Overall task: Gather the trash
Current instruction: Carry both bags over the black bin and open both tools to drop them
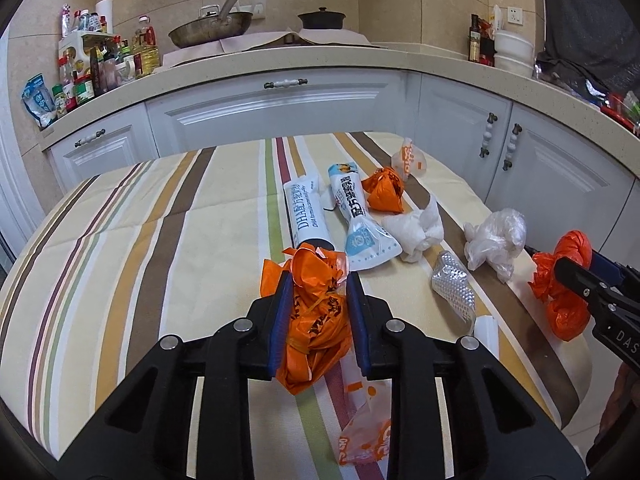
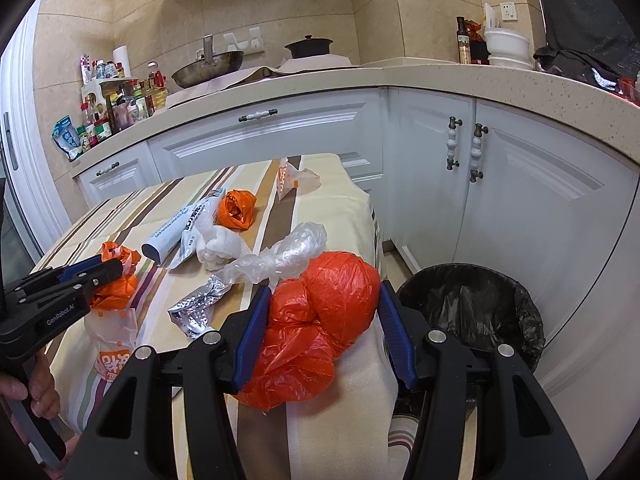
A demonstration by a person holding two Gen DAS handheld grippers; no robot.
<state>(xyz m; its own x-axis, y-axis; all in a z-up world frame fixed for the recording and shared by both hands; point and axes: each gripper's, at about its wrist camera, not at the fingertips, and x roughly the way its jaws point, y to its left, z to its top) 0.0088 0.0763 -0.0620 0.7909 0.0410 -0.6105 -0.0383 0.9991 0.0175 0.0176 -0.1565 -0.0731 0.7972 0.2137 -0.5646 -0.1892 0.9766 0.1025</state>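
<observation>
— What's right under the lens?

— The left gripper (image 1: 318, 312), black arms and blue pads, tipped down toward the striped surface (image 1: 140, 232). Its jaws are clenched on a crumpled orange bag with black print (image 1: 314, 320); both pads press into the plastic.

— And the other hand?

— The right gripper (image 2: 320, 332) slants down the same way, at the surface's near right corner. Its jaws grasp a knotted red-orange bag (image 2: 316, 320), bulging between the pads and resting on the cloth. A black-lined trash bin (image 2: 472, 316) stands on the floor just beside that corner, below the white cabinets (image 2: 520, 200).

— Can you see the person?

— Only fingers (image 2: 36, 392) wrapped round the left gripper's handle, low at the edge of the right view.

— What's left on the cloth?

— Two white tubes with blue print (image 1: 308, 216) side by side, a small orange wad (image 1: 384, 194) past them, a white tissue clump (image 1: 416, 232), a clear plastic bag (image 1: 494, 240), a silver foil wrapper (image 1: 452, 284), and a white-and-orange wrapper (image 1: 364, 436) beneath the left gripper, with another like it (image 1: 408, 158) at the far end.
</observation>
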